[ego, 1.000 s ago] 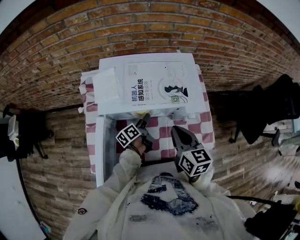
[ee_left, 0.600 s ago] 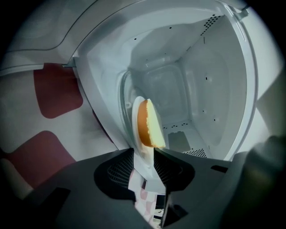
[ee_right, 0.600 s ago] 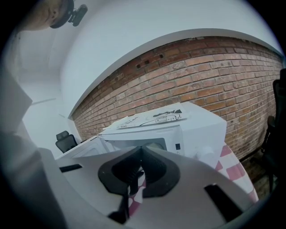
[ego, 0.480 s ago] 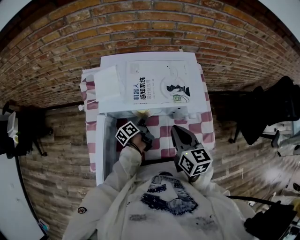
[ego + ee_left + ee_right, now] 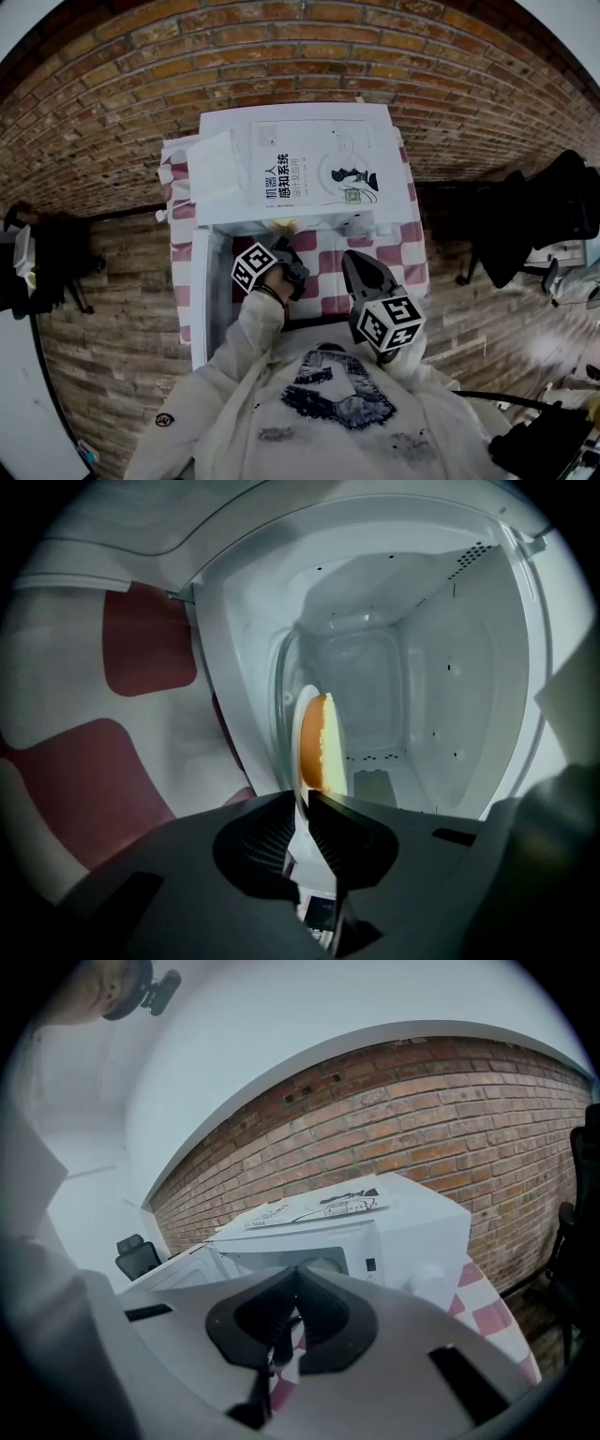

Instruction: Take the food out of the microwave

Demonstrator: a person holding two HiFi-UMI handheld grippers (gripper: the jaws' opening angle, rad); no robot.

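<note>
Now left gripper (image 5: 305, 797) fingers have just closed in on the near rim of the round white plate (image 5: 301, 710) with orange-yellow bun-like food (image 5: 317, 742), inside the open white microwave (image 5: 450, 667). Bite looks shallow, hard to confirm; pull out slowly, level. Right gripper (image 5: 296, 1271) fingers together, empty.

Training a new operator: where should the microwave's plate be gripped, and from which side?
By its thin near rim, from the open front: the plate lies flat, its edge facing the opening. The left gripper has just been closing on that rim.
</note>
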